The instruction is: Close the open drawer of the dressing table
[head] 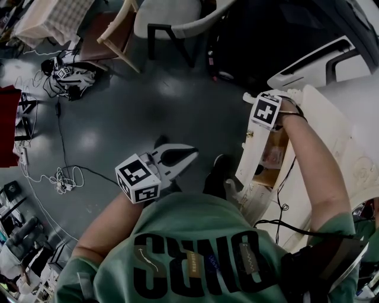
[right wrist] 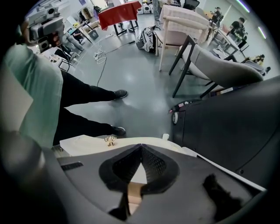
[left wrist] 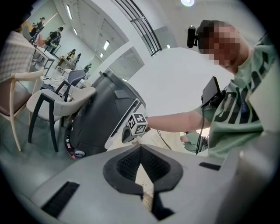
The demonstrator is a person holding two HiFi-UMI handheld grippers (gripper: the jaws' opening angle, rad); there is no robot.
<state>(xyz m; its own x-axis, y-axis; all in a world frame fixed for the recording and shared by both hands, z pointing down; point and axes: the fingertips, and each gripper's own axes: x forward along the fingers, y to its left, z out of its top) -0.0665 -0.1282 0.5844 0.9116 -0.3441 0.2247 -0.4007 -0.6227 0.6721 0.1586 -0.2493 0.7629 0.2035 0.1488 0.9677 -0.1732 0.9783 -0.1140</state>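
Observation:
The cream dressing table stands at the right in the head view, with its drawer pulled out toward me. My right gripper is held over the far end of the open drawer, jaws shut on nothing. In the right gripper view its tips sit just behind the cream drawer front, where a small gold knob shows. My left gripper hangs over the floor left of the drawer, shut and empty. The left gripper view looks toward the right gripper's marker cube.
A black machine stands just beyond the drawer. A grey chair and a wooden chair are behind it. Cables and a bag lie on the grey floor at left. My shoe is beside the drawer front.

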